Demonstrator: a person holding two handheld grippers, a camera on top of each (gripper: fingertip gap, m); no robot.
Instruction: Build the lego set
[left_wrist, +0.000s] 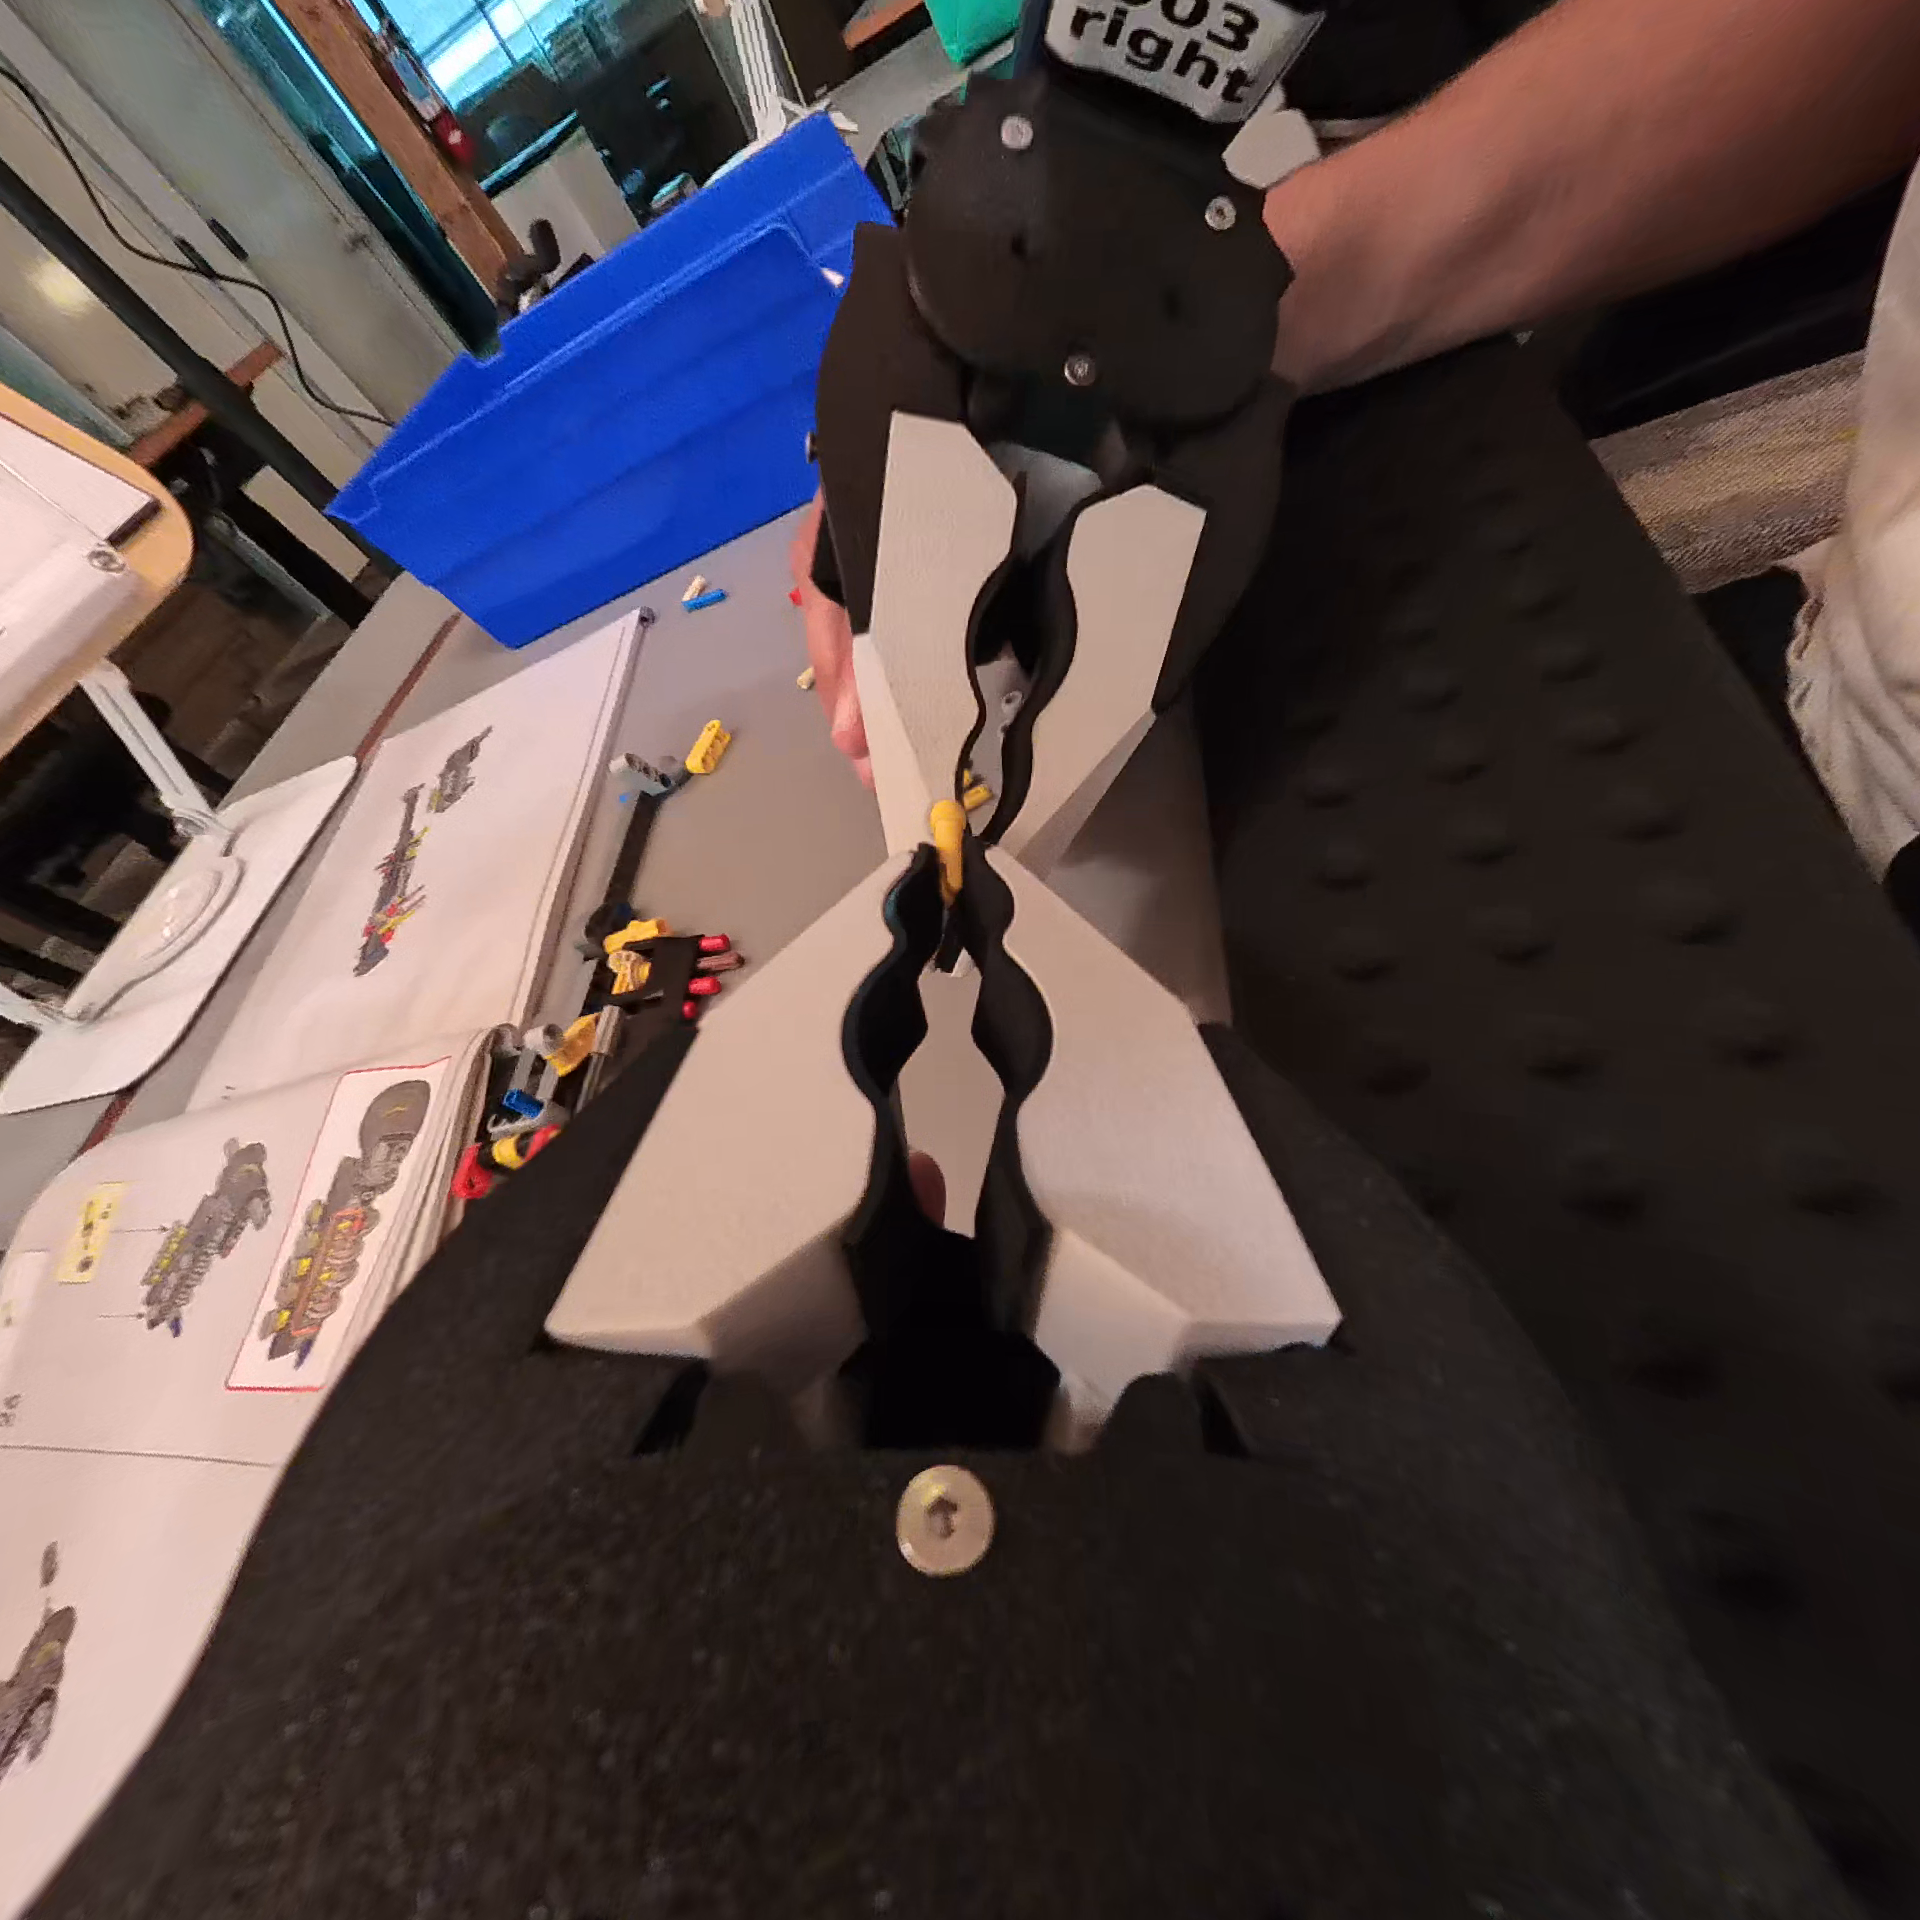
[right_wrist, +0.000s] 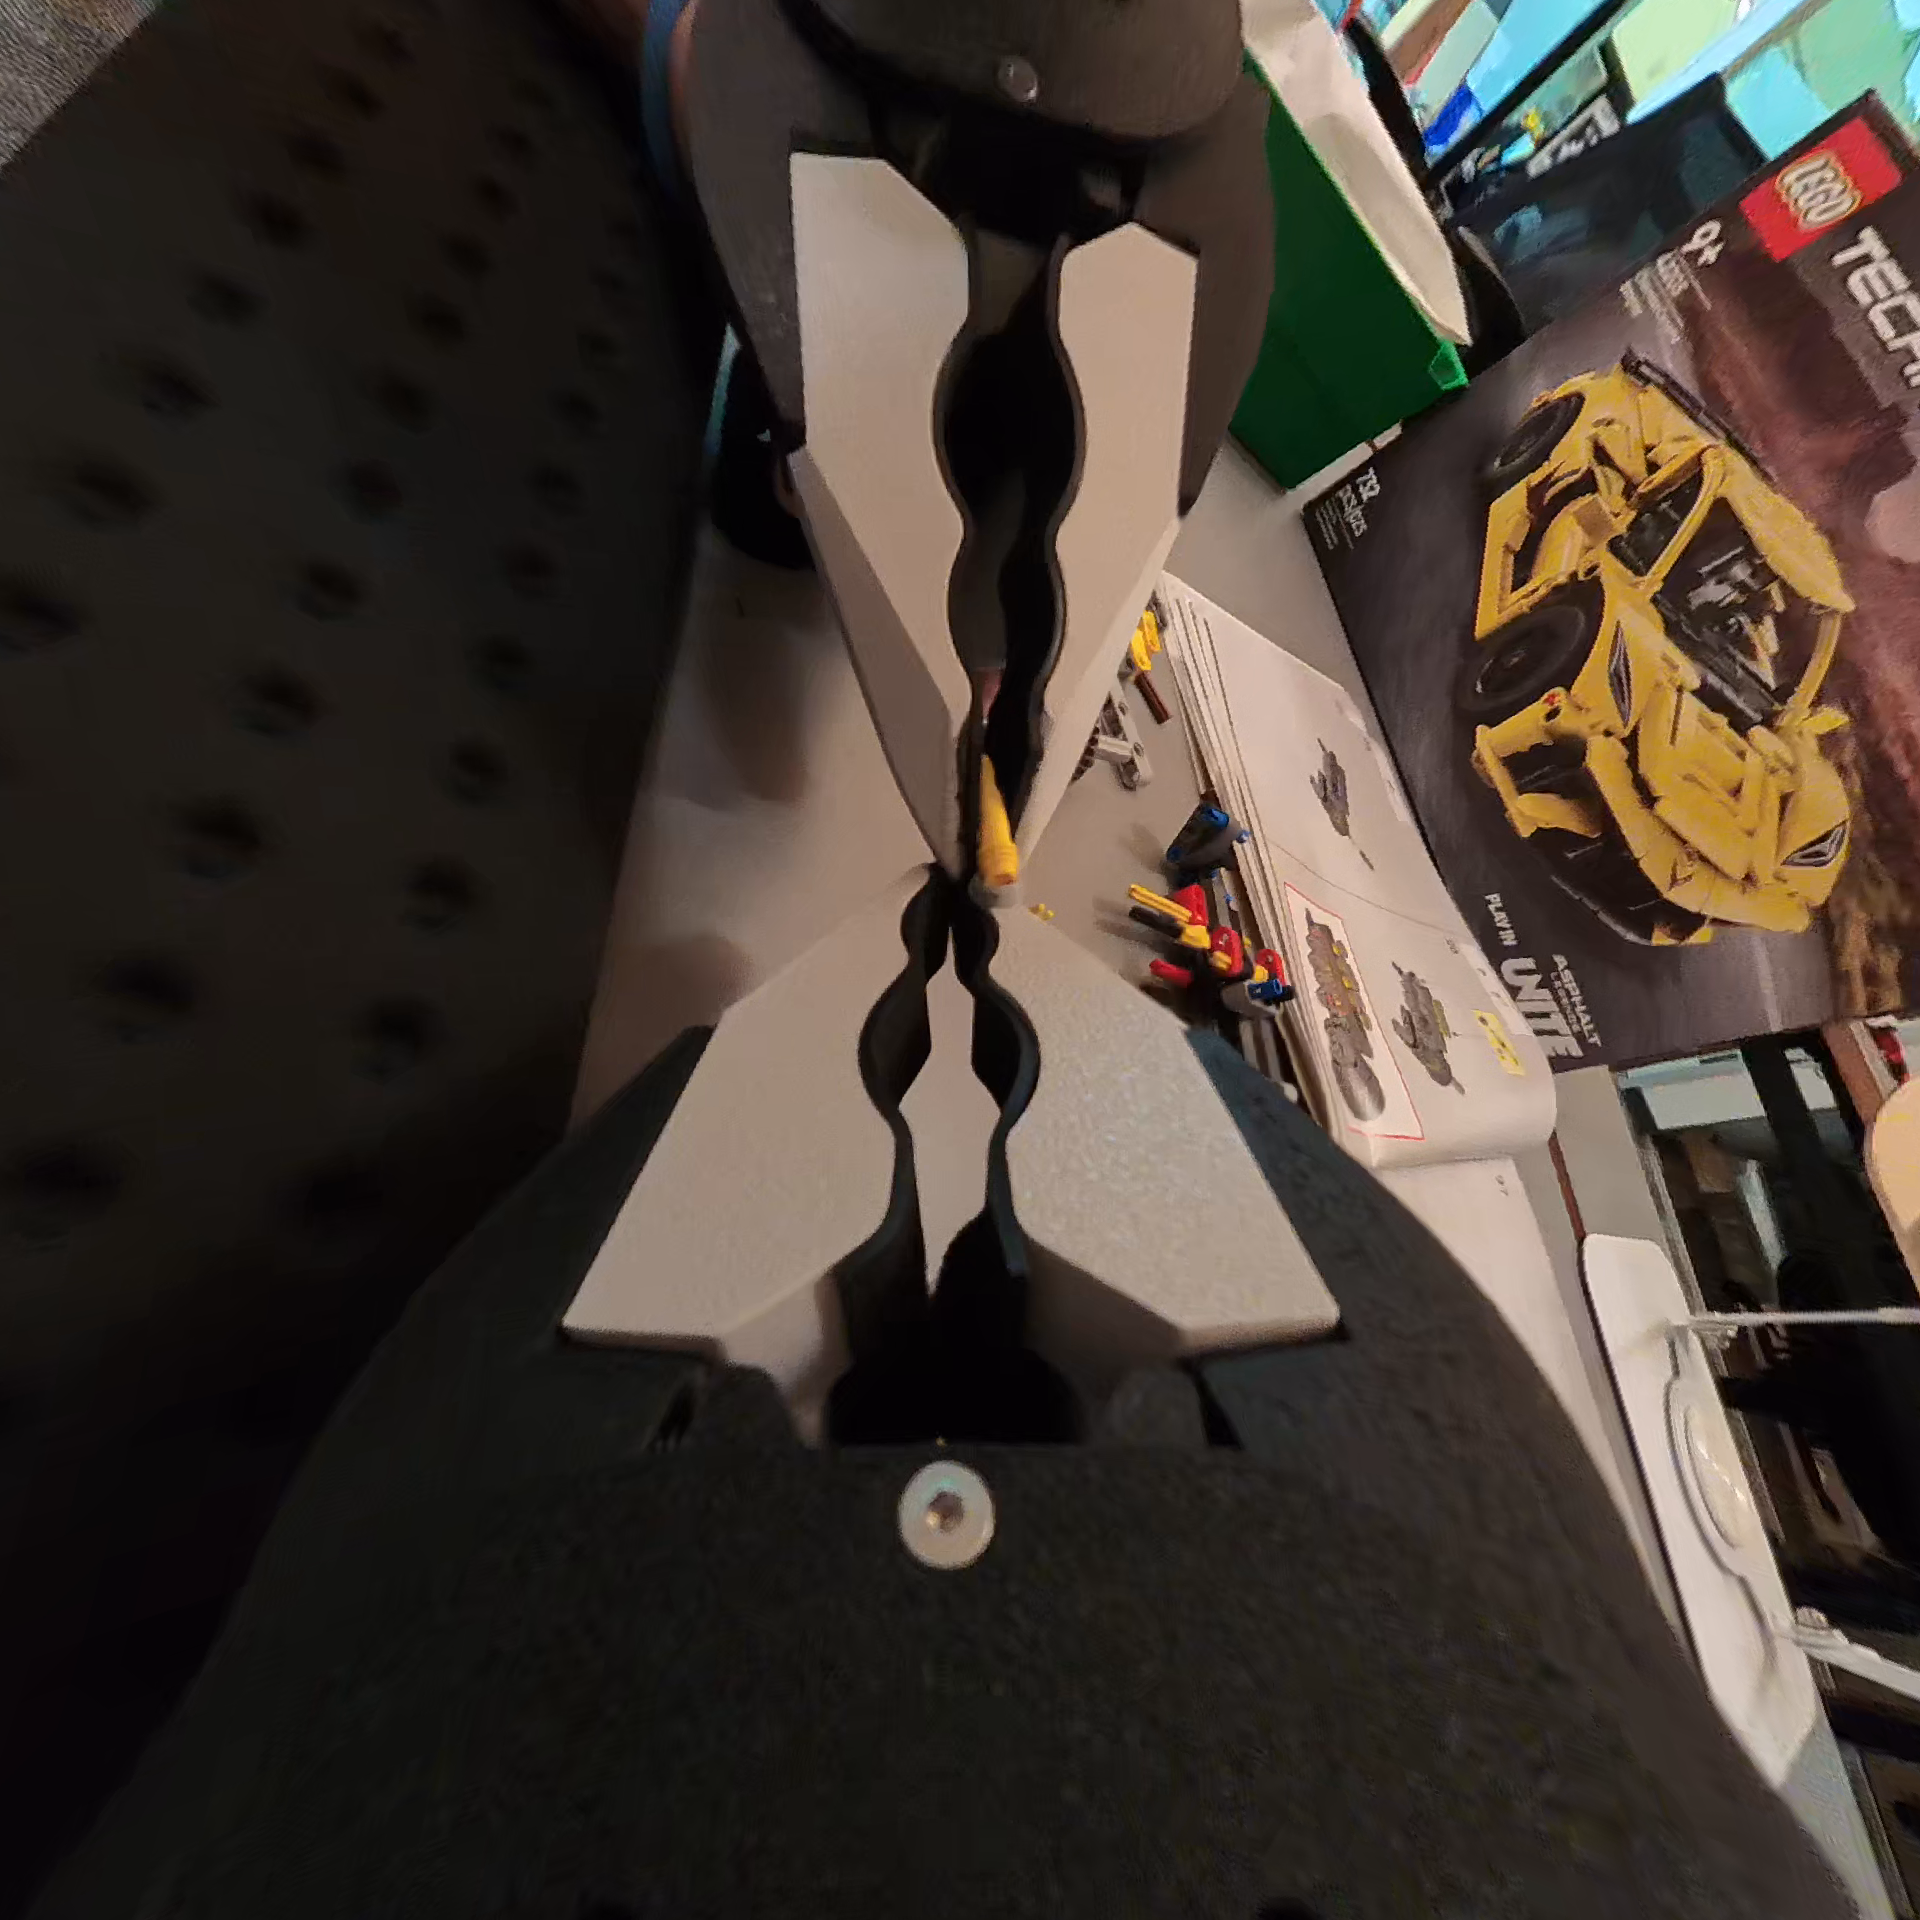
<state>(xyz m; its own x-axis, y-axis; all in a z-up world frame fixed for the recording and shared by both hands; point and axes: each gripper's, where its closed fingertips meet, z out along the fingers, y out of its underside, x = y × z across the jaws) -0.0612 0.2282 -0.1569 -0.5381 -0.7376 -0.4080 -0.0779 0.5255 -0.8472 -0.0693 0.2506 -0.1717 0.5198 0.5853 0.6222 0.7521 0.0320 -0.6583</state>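
Above the grey table (left_wrist: 748, 831), in the left wrist view, the left gripper (left_wrist: 951, 868) meets the right gripper (left_wrist: 971, 800) tip to tip, with a small yellow pin (left_wrist: 945, 836) caught at the junction. The left gripper's wavy black pads are closed on the pin's lower end; its white fingers are matte and faceted, set in a grainy black body. The opposite tips sit right at the pin's upper end, nearly closed, but whether they actually bite it cannot be told from here. Beyond lie an open instruction booklet (left_wrist: 436, 894), a scatter of loose lego pieces (left_wrist: 644, 966) in yellow, red, blue and grey, and a glossy blue bin (left_wrist: 623, 416). From the right wrist view, the pin (right_wrist: 994, 831) stands out of the left gripper's (right_wrist: 987, 821) tips, a slim smooth plastic peg with a rounded collar, while the right gripper (right_wrist: 951, 899) has its own tips pressed together just beside it, seemingly on nothing. The lego box (right_wrist: 1662, 644) showing a yellow car lies to the side, next to the booklet (right_wrist: 1351, 935). This looks like a hand-over or regrasp of a single connector; next, the right tips would need to part slightly and align squarely on the collar, because so small and slick a peg could easily twist or slip out.
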